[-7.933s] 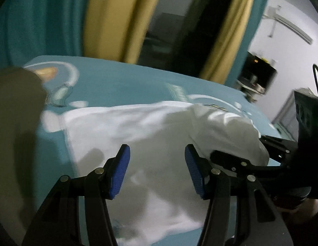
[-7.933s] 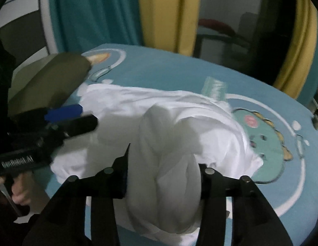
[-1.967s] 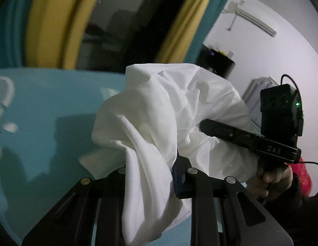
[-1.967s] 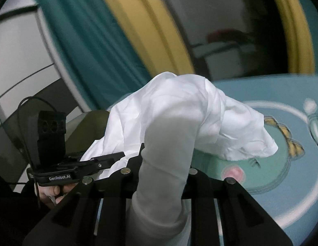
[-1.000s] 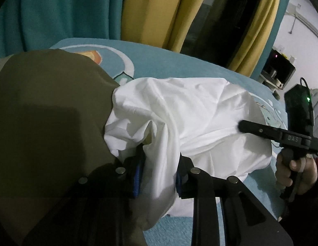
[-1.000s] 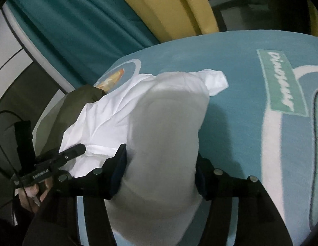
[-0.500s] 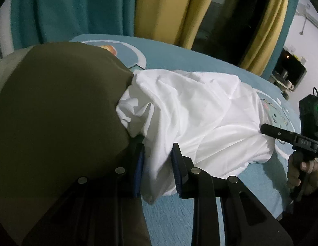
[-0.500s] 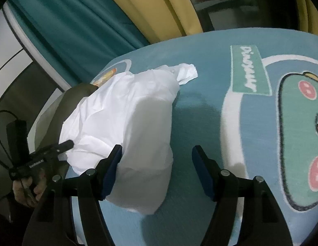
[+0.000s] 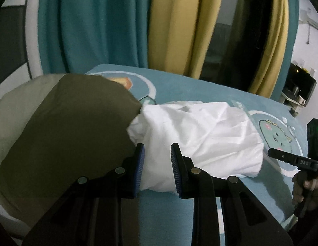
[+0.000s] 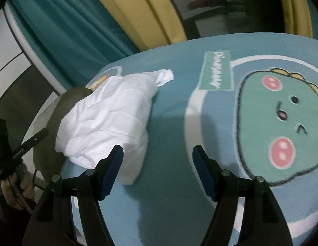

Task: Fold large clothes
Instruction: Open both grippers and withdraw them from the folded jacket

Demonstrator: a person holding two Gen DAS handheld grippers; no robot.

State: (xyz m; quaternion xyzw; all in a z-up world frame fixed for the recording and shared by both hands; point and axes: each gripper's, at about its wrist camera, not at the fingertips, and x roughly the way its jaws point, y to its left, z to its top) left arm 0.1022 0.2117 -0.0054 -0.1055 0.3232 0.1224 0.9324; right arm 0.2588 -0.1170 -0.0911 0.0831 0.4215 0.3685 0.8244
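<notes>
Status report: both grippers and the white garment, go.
Left gripper jaws part-open around white garment, grip uncertain. Right gripper open, empty, beside it. Garment bunched on teal bedspread, against olive pillow.

One white garment (image 9: 202, 135), one olive pillow (image 9: 64, 135), two grippers (image 9: 156, 164) (image 10: 157, 170)

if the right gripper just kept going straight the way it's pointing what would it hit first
Most likely the blue dinosaur blanket. The right gripper is open with bare blanket between its fingers, and the white garment lies just to the left of that line, near the left finger. Depth is hard to judge through the fisheye.
</notes>
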